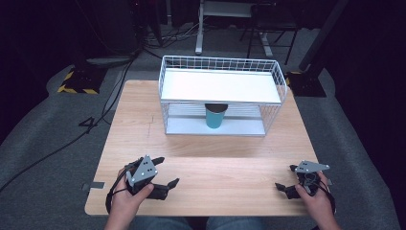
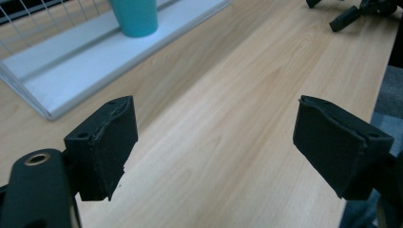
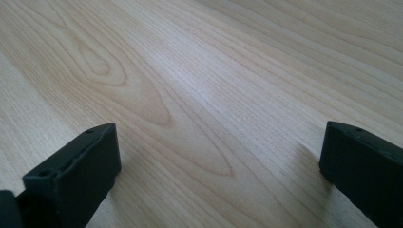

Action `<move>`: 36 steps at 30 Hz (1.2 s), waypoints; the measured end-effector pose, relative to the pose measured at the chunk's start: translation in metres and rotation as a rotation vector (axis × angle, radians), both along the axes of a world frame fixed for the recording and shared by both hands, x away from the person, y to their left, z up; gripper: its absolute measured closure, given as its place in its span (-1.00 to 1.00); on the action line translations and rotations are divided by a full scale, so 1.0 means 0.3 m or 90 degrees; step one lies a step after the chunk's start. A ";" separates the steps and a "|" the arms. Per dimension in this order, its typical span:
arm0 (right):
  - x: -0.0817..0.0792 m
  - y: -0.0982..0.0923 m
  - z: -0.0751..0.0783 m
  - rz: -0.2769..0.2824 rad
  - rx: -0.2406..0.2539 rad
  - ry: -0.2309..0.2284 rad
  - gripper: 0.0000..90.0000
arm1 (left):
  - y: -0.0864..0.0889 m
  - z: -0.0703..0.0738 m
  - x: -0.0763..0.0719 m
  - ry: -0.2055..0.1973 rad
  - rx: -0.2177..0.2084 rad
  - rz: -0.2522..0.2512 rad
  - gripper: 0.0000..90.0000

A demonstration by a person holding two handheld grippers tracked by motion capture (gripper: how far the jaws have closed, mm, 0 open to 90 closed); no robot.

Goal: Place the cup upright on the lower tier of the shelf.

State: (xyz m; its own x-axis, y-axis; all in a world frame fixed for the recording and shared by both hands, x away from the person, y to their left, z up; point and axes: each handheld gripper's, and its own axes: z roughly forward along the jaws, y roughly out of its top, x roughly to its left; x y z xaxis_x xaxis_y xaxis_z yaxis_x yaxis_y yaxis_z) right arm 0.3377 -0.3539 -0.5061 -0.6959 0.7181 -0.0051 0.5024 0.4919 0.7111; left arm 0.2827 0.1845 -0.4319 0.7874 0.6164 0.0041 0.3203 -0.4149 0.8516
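A teal cup [image 1: 216,116] stands upright on the lower shelf of a white wire rack [image 1: 220,86] at the back middle of the wooden table [image 1: 206,148]. My left gripper [image 1: 165,172] rests at the front left of the table, open, with nothing between its jaws. In the left gripper view the gripper [image 2: 216,142] points across the bare wood toward the cup [image 2: 134,16] and the rack's base [image 2: 81,61]. My right gripper [image 1: 285,178] sits at the front right, open and empty. The right gripper view has this gripper [image 3: 218,161] low over plain wood.
The rack has a white top shelf [image 1: 220,85] with a wire rim. Behind the table on the grey floor are cables, stand bases [image 1: 79,79] and a desk frame [image 1: 230,24]. The right gripper [image 2: 361,12] appears far off in the left gripper view.
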 end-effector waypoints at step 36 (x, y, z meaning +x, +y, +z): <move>0.000 0.000 0.000 0.000 0.000 0.000 -1.00 | 0.121 -0.239 0.036 0.120 0.120 0.051 -0.64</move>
